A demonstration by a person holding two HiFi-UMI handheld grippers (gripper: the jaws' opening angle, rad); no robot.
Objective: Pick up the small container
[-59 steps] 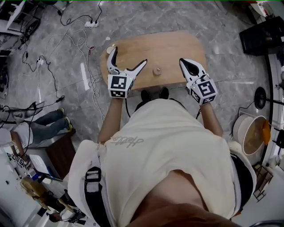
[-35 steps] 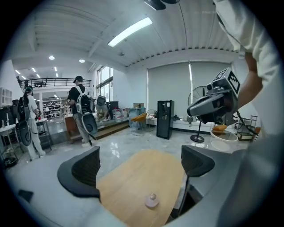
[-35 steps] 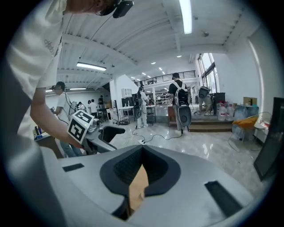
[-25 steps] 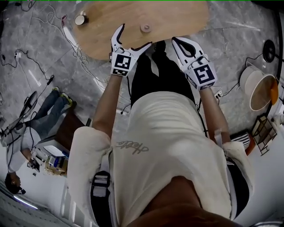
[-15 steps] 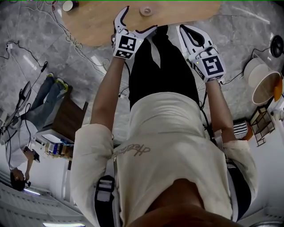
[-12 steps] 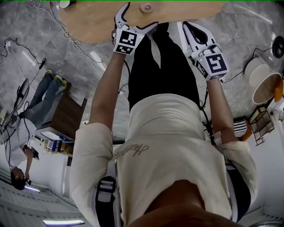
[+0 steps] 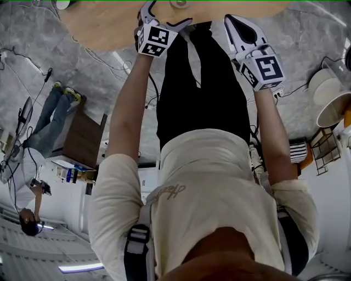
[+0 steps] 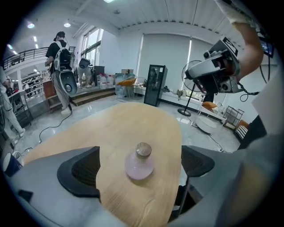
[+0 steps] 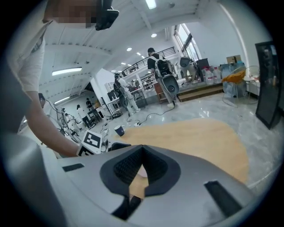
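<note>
The small container (image 8: 139, 162) is a pale pink flask with a round cap, standing upright on the wooden table (image 8: 133, 128). In the left gripper view it sits in the gap between the two dark pads (image 8: 82, 170), touching neither. My left gripper (image 8: 140, 168) is open. In the head view the small container (image 7: 180, 3) shows at the top edge, just beyond my left gripper (image 7: 167, 13). My right gripper (image 7: 233, 21) is shut, empty, and held above the table's near edge to the right. In its own view my right gripper (image 9: 141, 165) hides most of the flask.
A dark mug (image 9: 118, 130) stands at the table's far left end. A white bucket (image 7: 329, 104) and a rack stand on the floor at right, a wooden stool (image 7: 82, 140) at left. Cables lie on the floor. People stand in the background (image 8: 62, 66).
The table and container have slid to the top edge of the head view. Both grippers stay over the table's near edge, the left open, the right shut.
</note>
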